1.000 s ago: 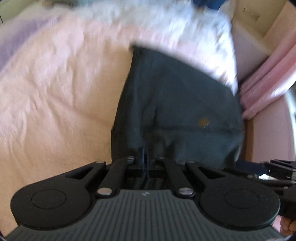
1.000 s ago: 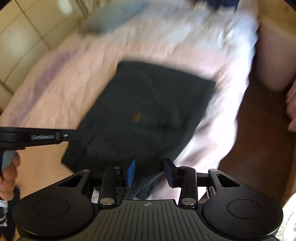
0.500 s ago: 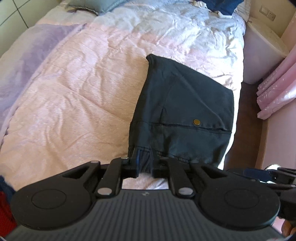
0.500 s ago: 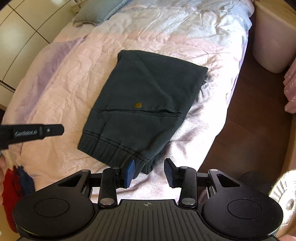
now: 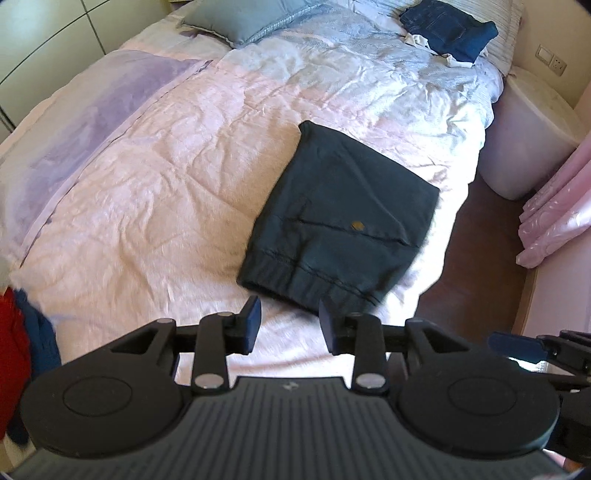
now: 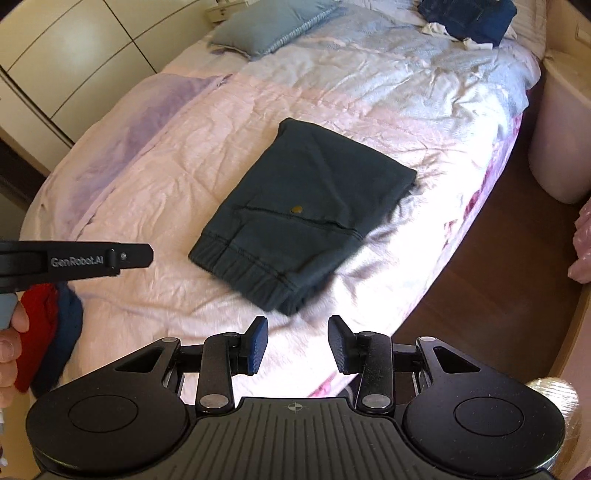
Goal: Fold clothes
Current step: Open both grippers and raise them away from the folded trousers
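The dark green trousers [image 5: 340,225] lie folded into a compact rectangle on the pink bedspread [image 5: 147,206], close to the bed's right edge and near its foot, cuffed hems turned toward the cameras. The left gripper [image 5: 287,325] has just been opening its jaws; they now stand apart with nothing between them, above the hem. The right gripper [image 6: 298,345] also has its fingers spread and empty, clear of the cloth. The fold looks finished, so the step in hand is a clean release. To do it well, lift straight away without snagging the hem, and check that the layers lie square. A stack of folded jeans [image 5: 448,31] sits at the bed's far right corner, a likely place for this piece.
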The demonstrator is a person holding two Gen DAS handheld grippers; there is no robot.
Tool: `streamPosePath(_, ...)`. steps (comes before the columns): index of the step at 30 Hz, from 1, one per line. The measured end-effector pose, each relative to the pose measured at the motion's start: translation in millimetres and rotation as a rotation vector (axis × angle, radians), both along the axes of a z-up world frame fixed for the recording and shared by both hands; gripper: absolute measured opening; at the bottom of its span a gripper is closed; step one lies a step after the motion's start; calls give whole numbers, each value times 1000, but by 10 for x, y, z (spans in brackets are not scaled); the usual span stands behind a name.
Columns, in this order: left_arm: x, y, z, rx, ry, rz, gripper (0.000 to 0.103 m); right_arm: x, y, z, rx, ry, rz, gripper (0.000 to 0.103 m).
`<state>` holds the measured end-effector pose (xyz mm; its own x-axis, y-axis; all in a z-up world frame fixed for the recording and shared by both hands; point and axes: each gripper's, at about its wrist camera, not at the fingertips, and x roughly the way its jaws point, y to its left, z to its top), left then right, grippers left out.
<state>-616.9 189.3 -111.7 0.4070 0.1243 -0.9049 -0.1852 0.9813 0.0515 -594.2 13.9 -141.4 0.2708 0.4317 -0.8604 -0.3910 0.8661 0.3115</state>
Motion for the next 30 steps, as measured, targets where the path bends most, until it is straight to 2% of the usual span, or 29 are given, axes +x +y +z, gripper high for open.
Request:
streamPosePath(8,-567,-477,123,-19,-6,58,33,-363,-510,188,18,-24,27,42)
streamPosePath(15,-686,-589,208,-39,-20,80,38,-440,-696,303,47,-32,37,46)
streamPosePath(18,-692,-423,134,-141,-32,133,39,-385,-747,287,57,-22,20,47)
streamPosePath(22,-741,8,-101,-309,-51,287,40,-218,-840,239,67,3,-28,48)
streamPosePath(26,-764,438,-318,-427,-77,405,41,56,-946,197,92,27,-115,48)
streamPosePath(30,-612,781,-443,-510,-98,457,42,409,-1001,162,135,60,-204,48)
